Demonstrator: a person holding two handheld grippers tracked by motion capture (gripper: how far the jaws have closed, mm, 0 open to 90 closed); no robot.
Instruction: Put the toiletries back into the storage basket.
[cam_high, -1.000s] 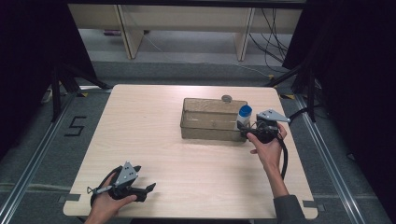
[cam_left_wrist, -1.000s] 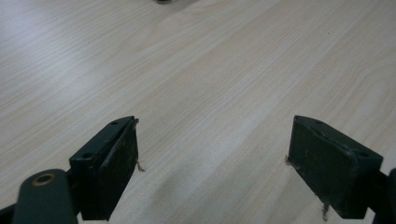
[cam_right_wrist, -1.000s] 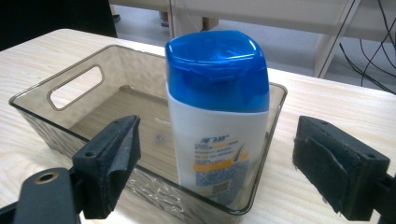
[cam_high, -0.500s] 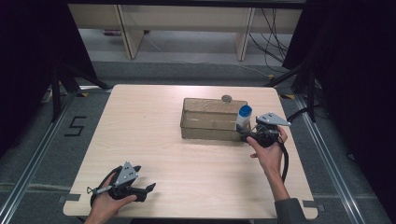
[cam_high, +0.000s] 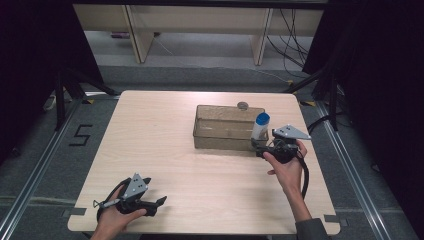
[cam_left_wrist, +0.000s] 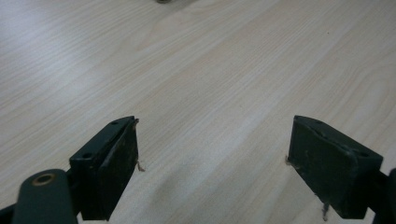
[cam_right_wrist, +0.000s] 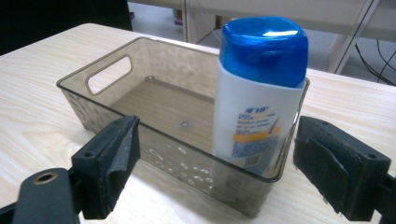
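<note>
While both jaws gape: one bottle (cam_right_wrist: 259, 93) upright in one bin (cam_right_wrist: 105, 74).

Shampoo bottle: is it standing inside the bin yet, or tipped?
Inside and upright: the shampoo bottle stands in the bin's near corner, blue cap on top, and the right gripper is open, off it.

The bottom of the white bottle (cam_right_wrist: 254, 121) sits behind the wall of the see-through bin (cam_right_wrist: 154, 154), so it looks wavy. Its label words are too small to read. A small round thing (cam_high: 243, 105) behind the bin is too tiny to name. Something dark (cam_left_wrist: 163, 1) is cut off at the top edge of the left gripper view.
</note>
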